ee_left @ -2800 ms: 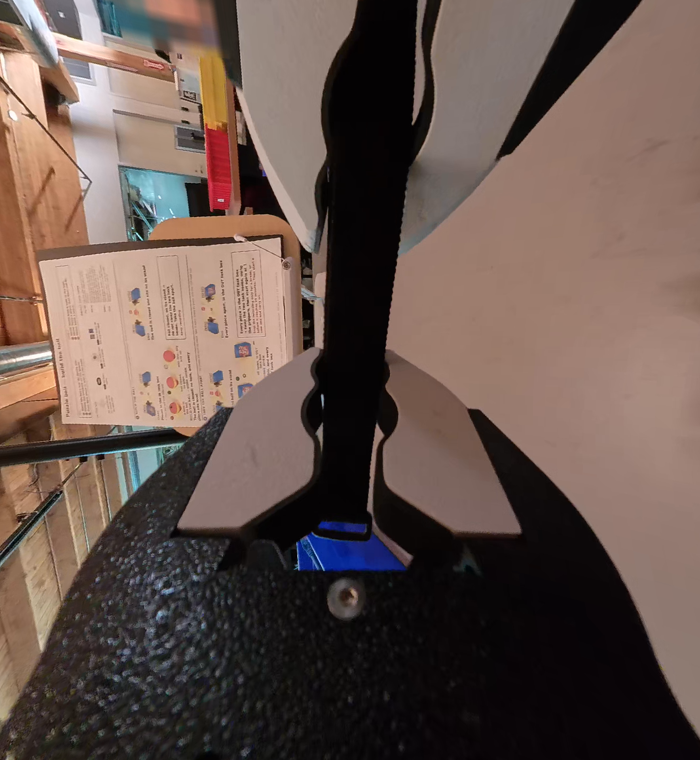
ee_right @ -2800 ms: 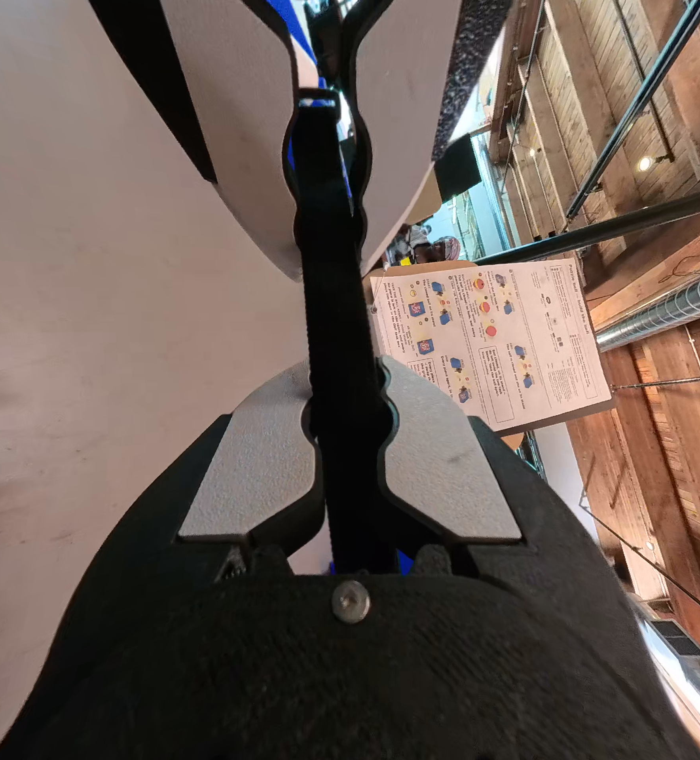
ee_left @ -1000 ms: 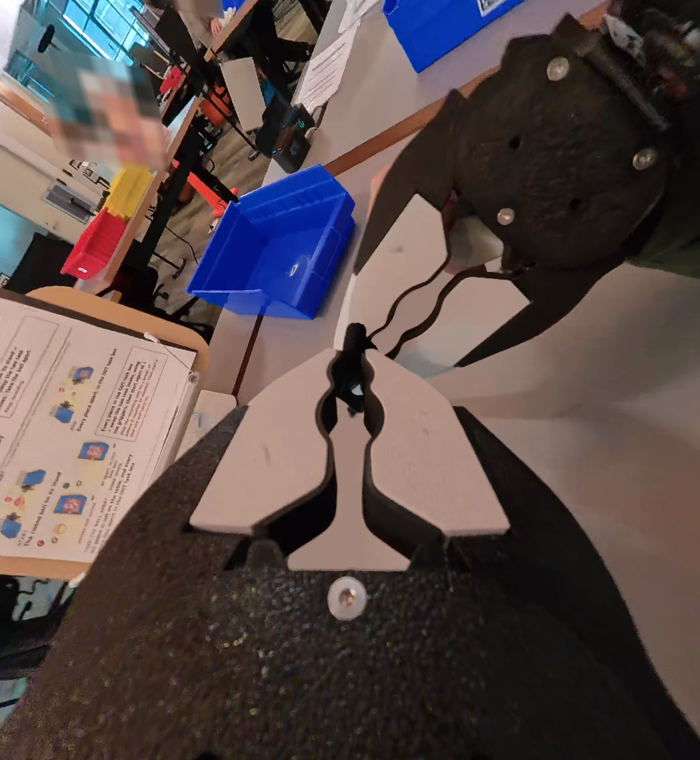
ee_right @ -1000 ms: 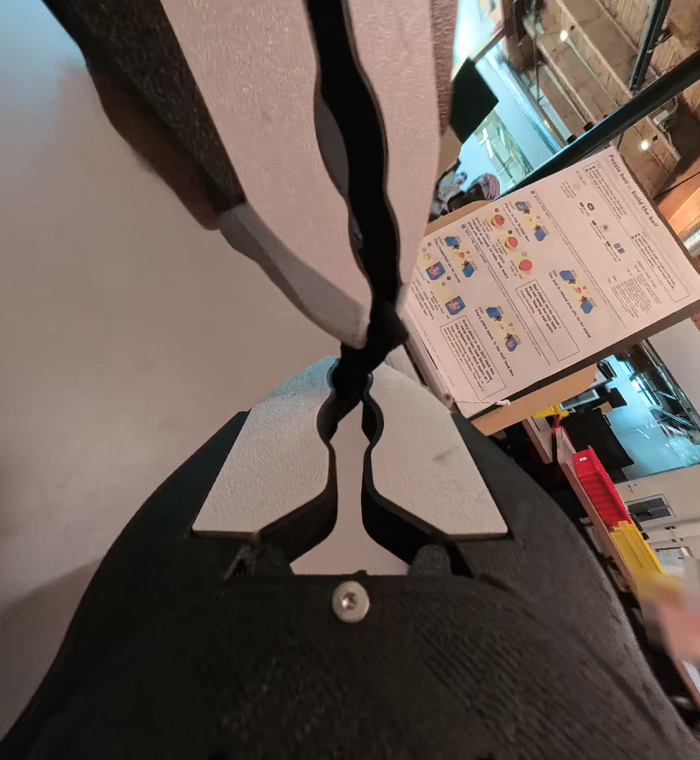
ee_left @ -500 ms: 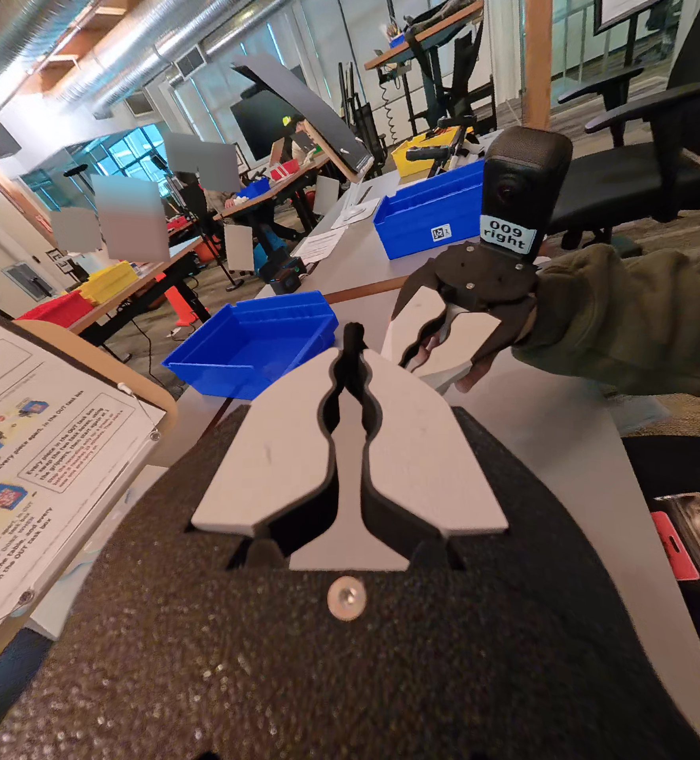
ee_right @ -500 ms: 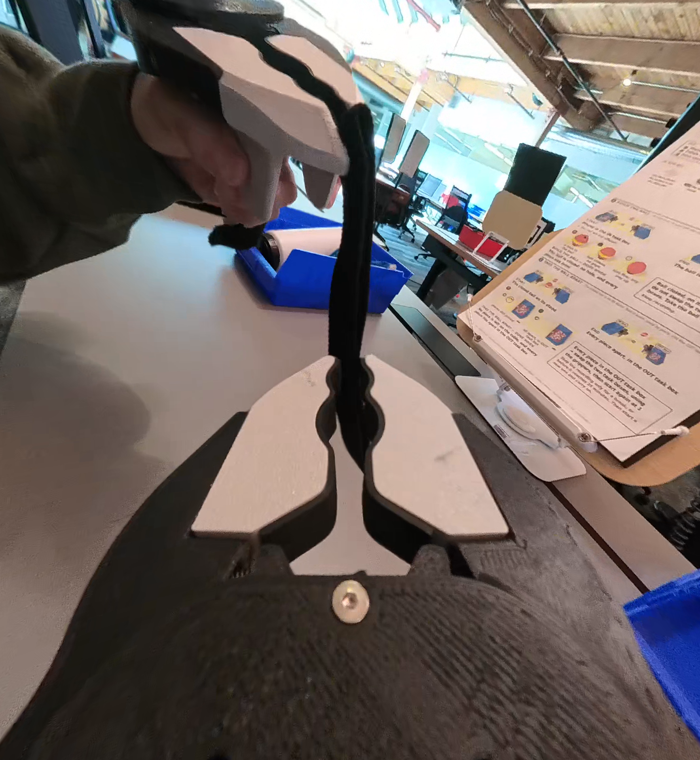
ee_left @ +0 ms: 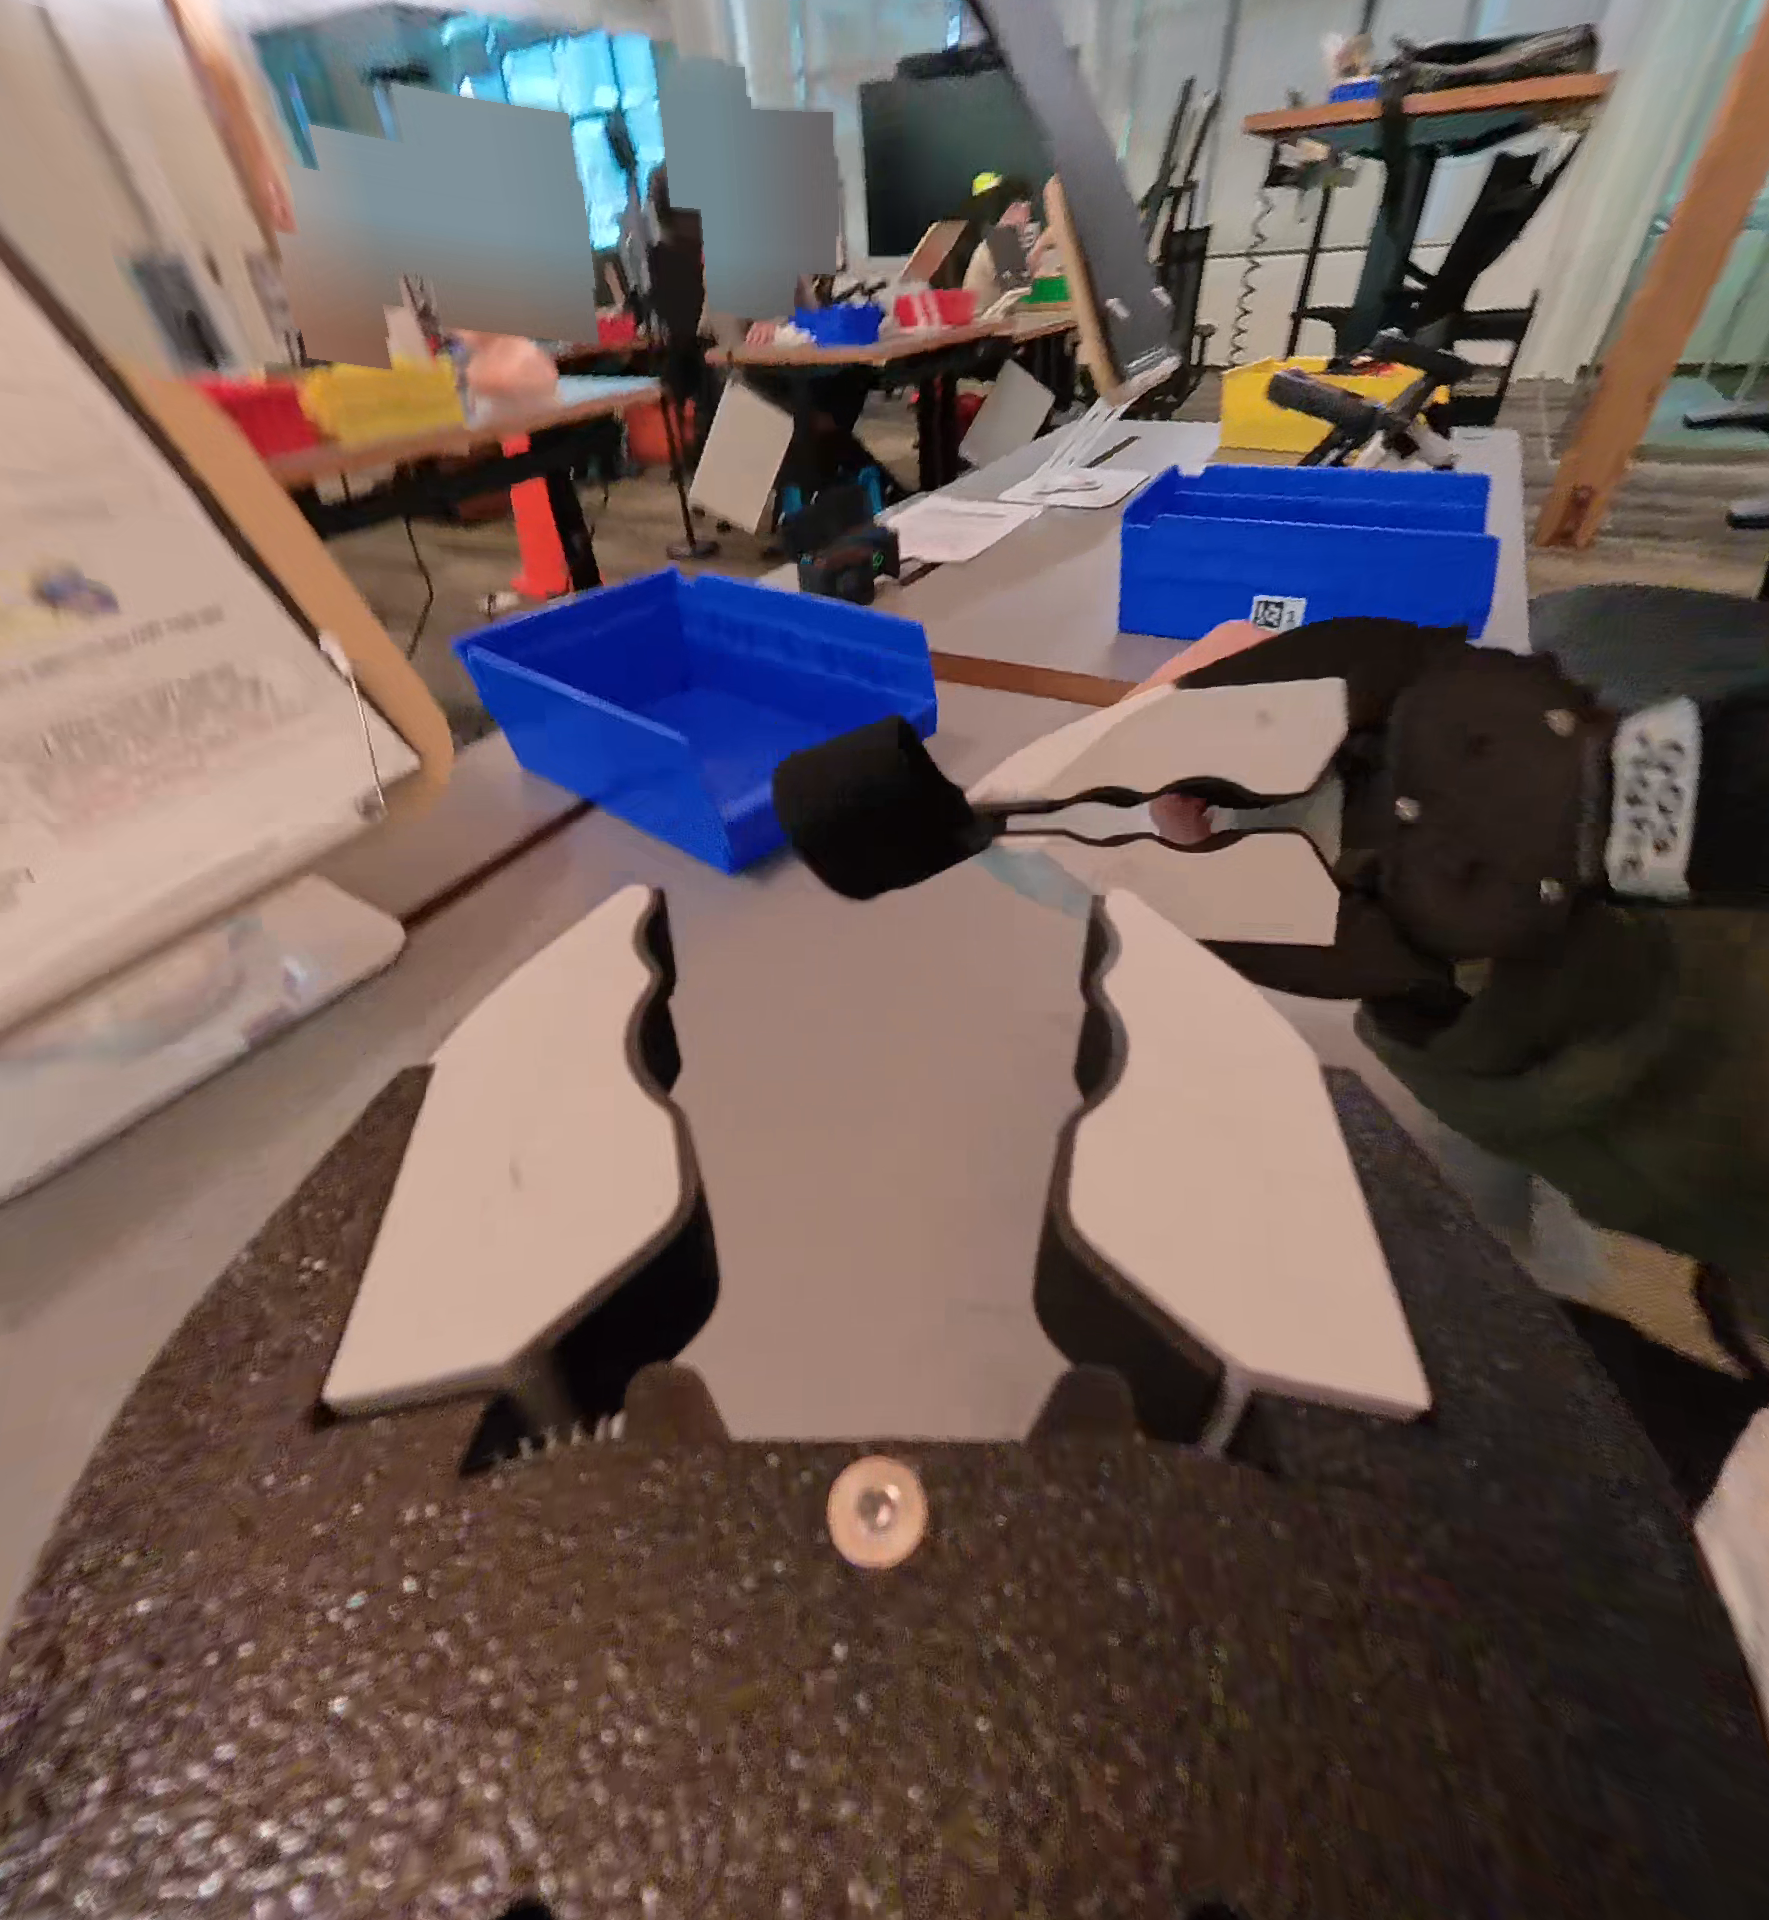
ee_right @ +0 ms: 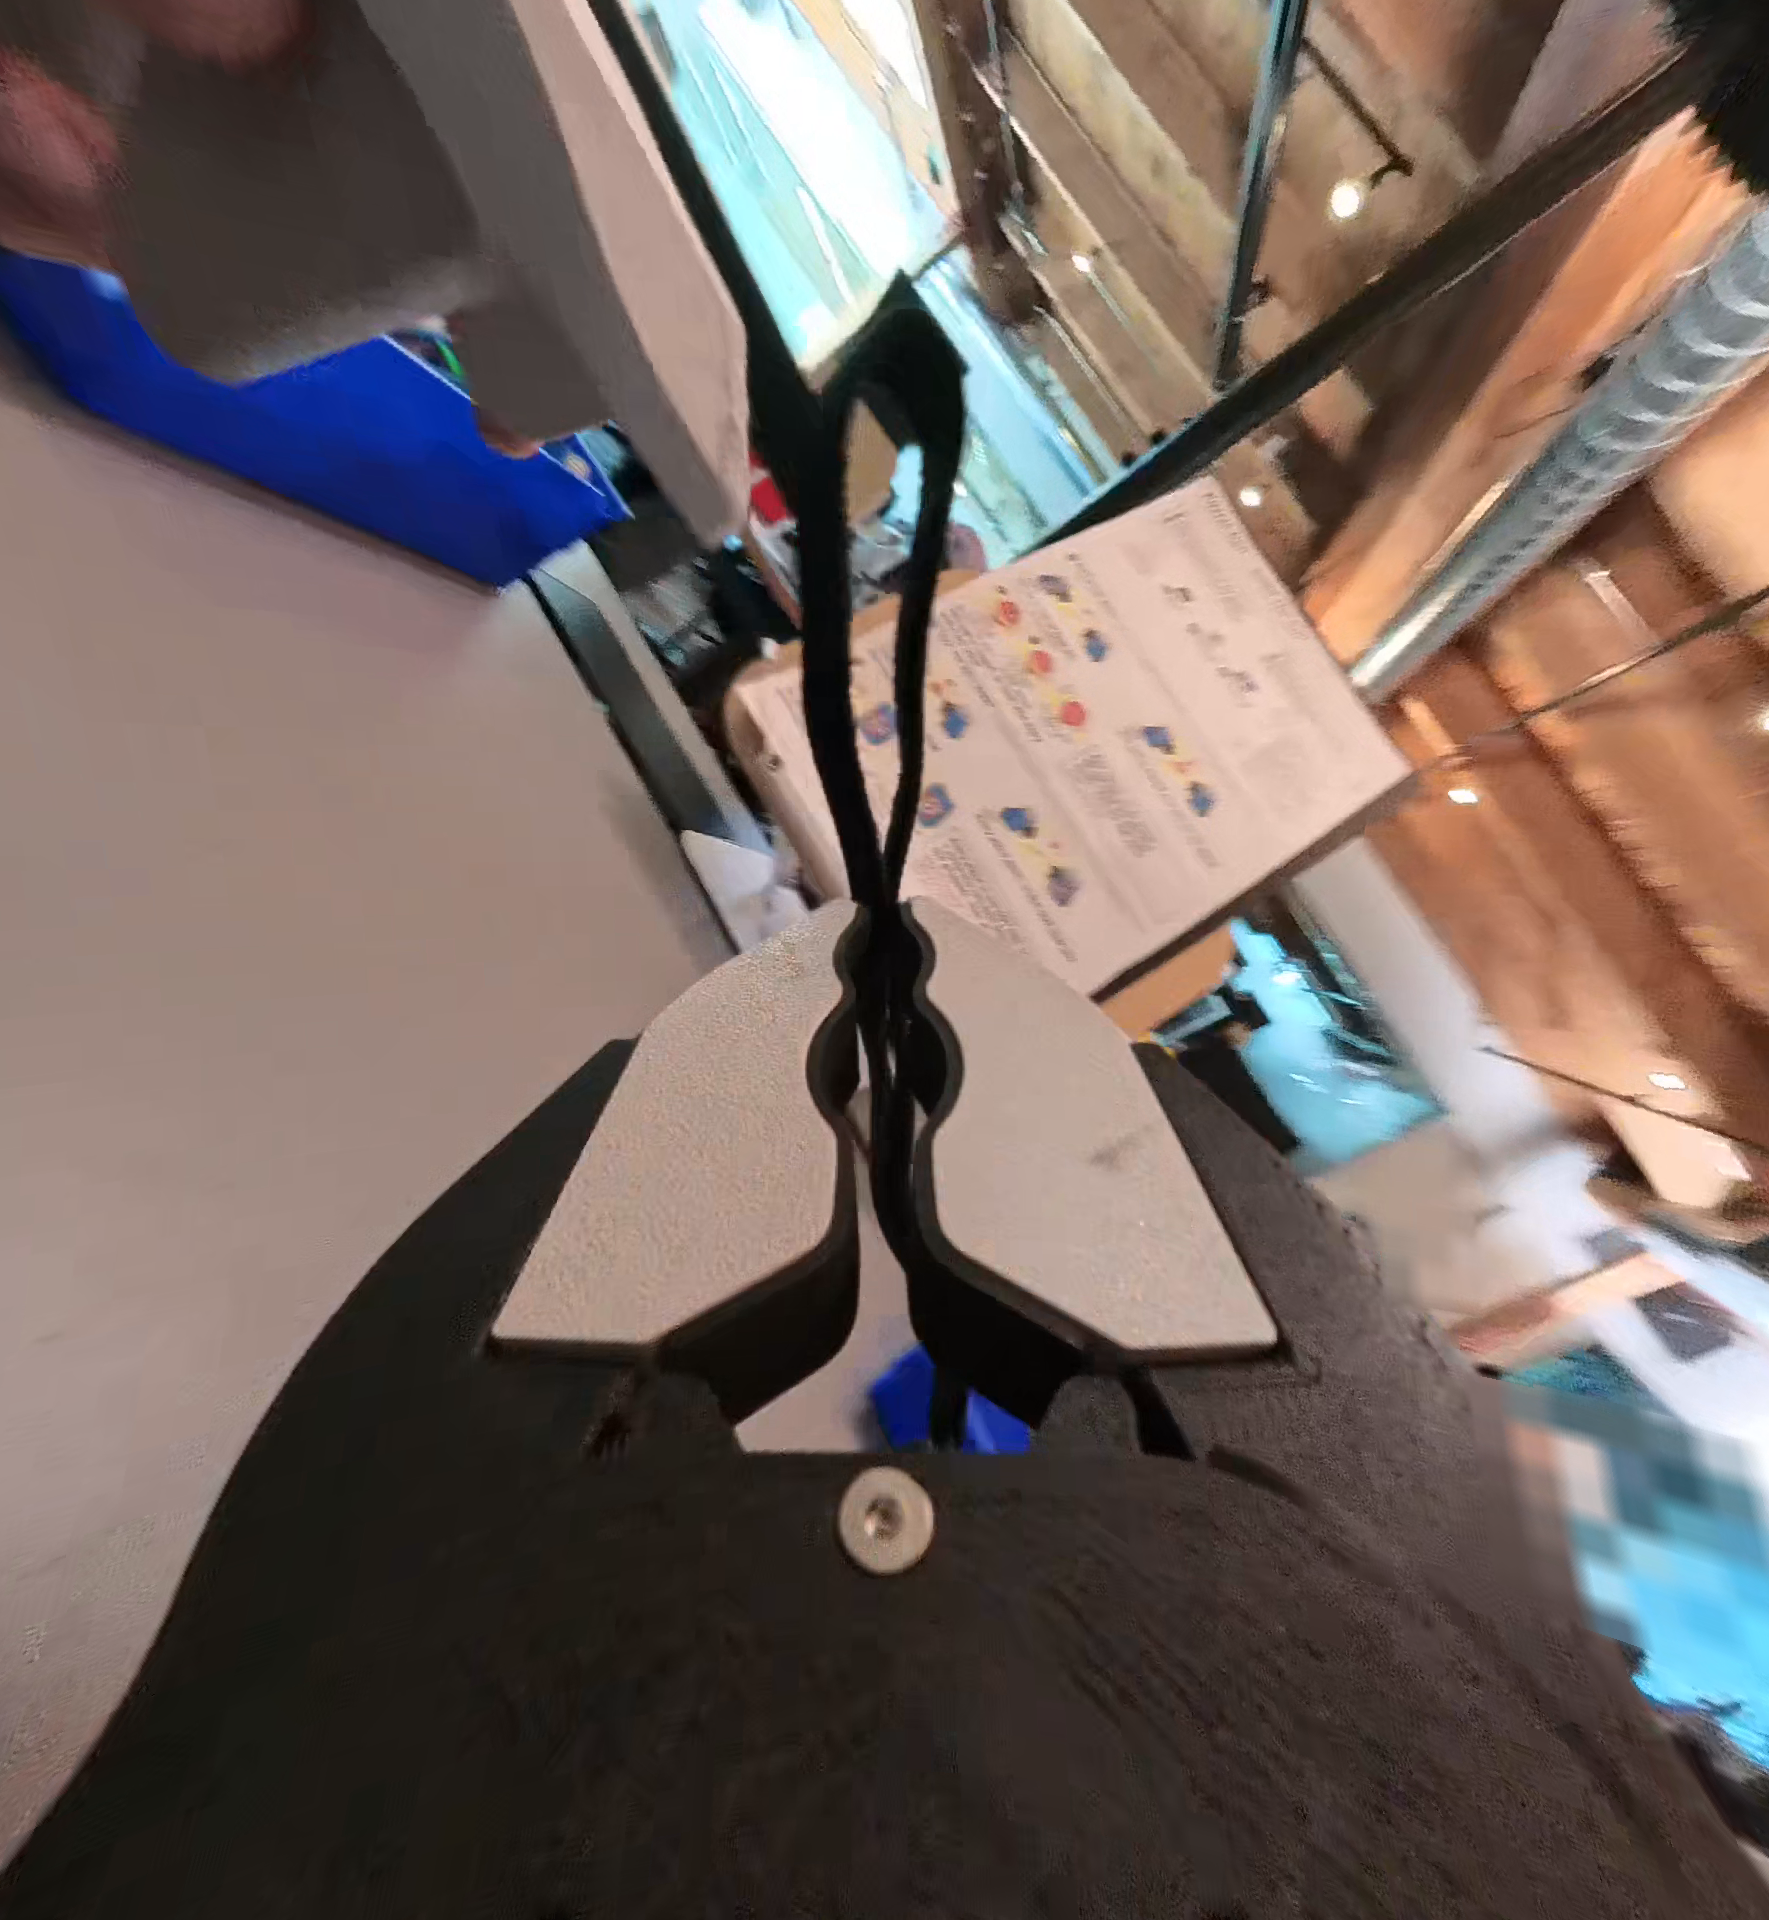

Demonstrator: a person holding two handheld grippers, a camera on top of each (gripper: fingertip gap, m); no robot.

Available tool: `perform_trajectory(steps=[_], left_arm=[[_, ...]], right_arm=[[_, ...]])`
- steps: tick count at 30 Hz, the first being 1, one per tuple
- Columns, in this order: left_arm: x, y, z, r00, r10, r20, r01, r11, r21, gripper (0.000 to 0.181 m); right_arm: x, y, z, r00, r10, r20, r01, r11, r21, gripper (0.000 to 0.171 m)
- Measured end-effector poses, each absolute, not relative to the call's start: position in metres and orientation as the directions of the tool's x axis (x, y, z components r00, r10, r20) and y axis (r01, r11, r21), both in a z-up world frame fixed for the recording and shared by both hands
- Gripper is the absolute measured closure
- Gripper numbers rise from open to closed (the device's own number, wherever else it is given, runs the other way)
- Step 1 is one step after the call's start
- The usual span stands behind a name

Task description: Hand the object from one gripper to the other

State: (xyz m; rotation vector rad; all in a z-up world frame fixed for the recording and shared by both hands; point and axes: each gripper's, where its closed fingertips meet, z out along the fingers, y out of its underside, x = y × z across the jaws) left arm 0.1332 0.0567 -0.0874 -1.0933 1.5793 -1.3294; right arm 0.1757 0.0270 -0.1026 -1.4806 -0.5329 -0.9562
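The object is a flat black strap loop (ee_left: 875, 808). In the left wrist view it sticks out of the tips of my right gripper (ee_left: 994, 821), which comes in from the right and is shut on it. In the right wrist view the black loop (ee_right: 875, 665) rises from between the closed tips of my right gripper (ee_right: 882, 920). My left gripper (ee_left: 875, 914) is open and empty, its fingers wide apart just below the loop. One left finger (ee_right: 610, 249) shows blurred at the upper left of the right wrist view.
A grey table (ee_left: 859, 1122) lies below. An open blue bin (ee_left: 698, 707) stands just behind the loop, a second blue bin (ee_left: 1306, 551) farther back right. An instruction board (ee_left: 80, 644) on a stand leans at the left. A person's sleeve (ee_left: 1638, 1091) is at the right.
My left gripper has opened and let go of the black loop. My right gripper now holds it alone and has swung to the right, its fingers lying sideways.
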Motion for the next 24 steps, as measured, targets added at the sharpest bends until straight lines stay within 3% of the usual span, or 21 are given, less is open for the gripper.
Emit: perform_trajectory(steps=[1,3,8,11,14,18,22,24], left_arm=[[0.136,0.055,-0.093,-0.312,-0.950,0.017,-0.144,0.030,-0.989,0.105],[0.142,0.049,-0.098,-0.315,-0.938,0.145,-0.151,-0.101,-0.983,0.104],[0.151,0.045,-0.092,-0.372,-0.864,0.340,-0.049,-0.347,-0.937,0.125],[0.153,0.042,-0.090,-0.421,-0.842,0.337,-0.009,-0.368,-0.930,0.153],[0.152,0.044,-0.088,-0.435,-0.849,0.299,0.029,-0.345,-0.938,0.160],[0.148,0.048,-0.083,-0.473,-0.841,0.264,0.036,-0.318,-0.947,0.162],[0.138,0.051,-0.072,-0.534,-0.824,0.190,0.054,-0.257,-0.965,0.162],[0.131,0.049,-0.068,-0.583,-0.798,0.156,0.058,-0.232,-0.971,0.162]], right_arm=[[0.176,0.028,-0.101,0.514,-0.234,0.825,0.812,-0.178,-0.556,0.168],[0.174,0.031,-0.100,0.460,-0.261,0.849,0.831,-0.210,-0.515,0.168],[0.162,0.036,-0.102,0.430,-0.277,0.859,0.848,-0.204,-0.490,0.168],[0.157,0.038,-0.104,0.464,-0.264,0.846,0.836,-0.185,-0.516,0.168],[0.154,0.040,-0.106,0.518,-0.245,0.819,0.815,-0.151,-0.560,0.167],[0.144,0.039,-0.105,0.666,-0.156,0.729,0.736,-0.022,-0.677,0.137],[0.152,0.032,-0.110,0.857,0.014,0.515,0.515,-0.004,-0.857,0.106],[0.152,0.025,-0.111,0.905,0.100,0.414,0.414,0.022,-0.910,0.110]])
